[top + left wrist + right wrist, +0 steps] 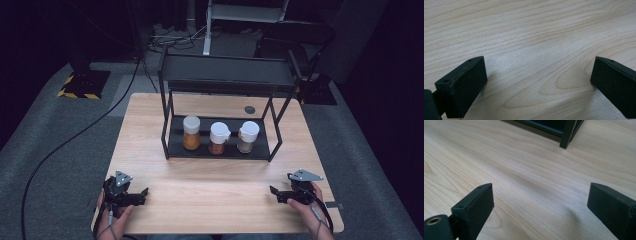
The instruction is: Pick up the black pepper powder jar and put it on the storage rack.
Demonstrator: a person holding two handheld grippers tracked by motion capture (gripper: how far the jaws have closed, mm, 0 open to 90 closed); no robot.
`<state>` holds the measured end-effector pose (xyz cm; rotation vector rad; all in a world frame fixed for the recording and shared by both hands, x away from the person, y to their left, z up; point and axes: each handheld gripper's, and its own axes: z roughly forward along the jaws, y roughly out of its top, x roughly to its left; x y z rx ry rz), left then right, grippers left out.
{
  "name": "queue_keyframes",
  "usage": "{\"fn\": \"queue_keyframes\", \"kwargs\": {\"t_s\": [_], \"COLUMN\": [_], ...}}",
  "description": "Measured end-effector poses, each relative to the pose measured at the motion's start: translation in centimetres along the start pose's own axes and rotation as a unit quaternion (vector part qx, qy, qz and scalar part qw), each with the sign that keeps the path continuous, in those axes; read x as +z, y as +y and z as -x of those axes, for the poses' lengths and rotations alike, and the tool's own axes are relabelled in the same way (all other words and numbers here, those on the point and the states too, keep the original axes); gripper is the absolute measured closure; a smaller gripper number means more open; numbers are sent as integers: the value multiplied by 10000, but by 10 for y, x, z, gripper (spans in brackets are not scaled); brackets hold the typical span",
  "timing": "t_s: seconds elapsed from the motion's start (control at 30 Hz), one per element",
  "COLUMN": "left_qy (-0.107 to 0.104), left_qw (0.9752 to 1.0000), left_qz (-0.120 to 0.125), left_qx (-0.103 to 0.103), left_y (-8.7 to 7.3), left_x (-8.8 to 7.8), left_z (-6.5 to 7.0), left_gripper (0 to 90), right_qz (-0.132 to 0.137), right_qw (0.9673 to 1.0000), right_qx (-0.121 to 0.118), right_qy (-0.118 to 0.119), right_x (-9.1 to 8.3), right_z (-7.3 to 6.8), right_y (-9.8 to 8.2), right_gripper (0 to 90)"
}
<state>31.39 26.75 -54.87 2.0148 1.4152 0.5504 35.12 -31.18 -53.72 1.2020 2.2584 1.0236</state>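
A black two-tier rack point(170, 145) stands mid-table. On its lower shelf sit three spice jars: an orange-filled jar point(191, 132) at the left, a reddish-brown jar point(218, 138) in the middle, a grey-brown jar point(247, 136) at the right. My left gripper point(139, 195) rests low at the table's front left, jaws open over bare wood point(536, 72). At the front right, my right gripper point(276, 193) is also open and holds nothing; in the right gripper view its jaws stand wide apart point(540, 205), pointing toward a foot of the rack point(565, 143).
The wooden table point(215, 180) has a small dark round cap point(249, 109) near its back edge, behind the rack. The rack's upper shelf point(227, 72) overhangs the jars. A black cable point(75, 137) runs over the grey floor at the left.
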Motion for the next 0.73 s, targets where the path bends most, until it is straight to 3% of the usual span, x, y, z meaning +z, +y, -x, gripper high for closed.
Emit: {"fn": "queue_keyframes", "kwargs": {"t_s": [0.27, 0.57, 0.73], "left_qy": [0, 0, -4], "left_qw": [10000, 10000, 10000], "left_qz": [-1, 2, 1], "left_qx": [-1, -3, 5], "left_y": [0, 0, 0], "left_x": [0, 0, 0], "left_z": [0, 0, 0], "left_gripper": [3, 2, 3], "right_qz": [-193, -226, -293], "right_qw": [9998, 9997, 9994], "right_qx": [9, 8, -136], "right_qy": [-13, -84, 93], "right_x": [6, 7, 8], "right_z": [0, -1, 1], "right_y": [-9, -10, -9], "right_gripper": [67, 46, 0]}}
